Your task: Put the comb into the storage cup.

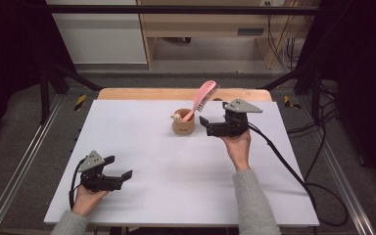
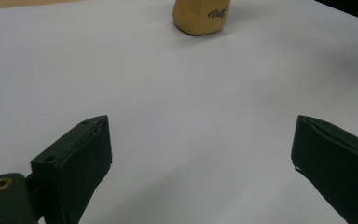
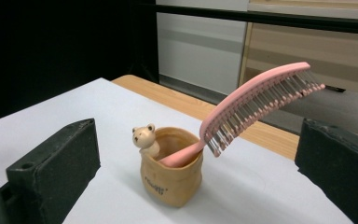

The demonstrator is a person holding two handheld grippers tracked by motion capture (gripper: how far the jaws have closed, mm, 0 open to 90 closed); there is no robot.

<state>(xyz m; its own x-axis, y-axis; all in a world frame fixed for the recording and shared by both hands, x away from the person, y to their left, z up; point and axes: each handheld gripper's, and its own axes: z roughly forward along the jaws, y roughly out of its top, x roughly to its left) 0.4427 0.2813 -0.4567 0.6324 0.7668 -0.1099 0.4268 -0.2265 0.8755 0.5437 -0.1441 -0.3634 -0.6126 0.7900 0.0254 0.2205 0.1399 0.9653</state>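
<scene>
The pink brush (image 3: 256, 105) stood handle-down in the bear cup (image 3: 170, 172) on the worktop (image 1: 142, 147). The right claw (image 1: 214, 117), released and empty, needed a level retreat without clipping the overhanging bristles; the left claw (image 1: 120, 168) waited wide open.

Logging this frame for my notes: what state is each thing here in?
Pink hairbrush: handle down in the cup, leaning, bristle head out over the rim.
Bear cup: upright on the white table.
Left gripper: open, holding nothing.
Right gripper: open, holding nothing, beside the cup.
</scene>
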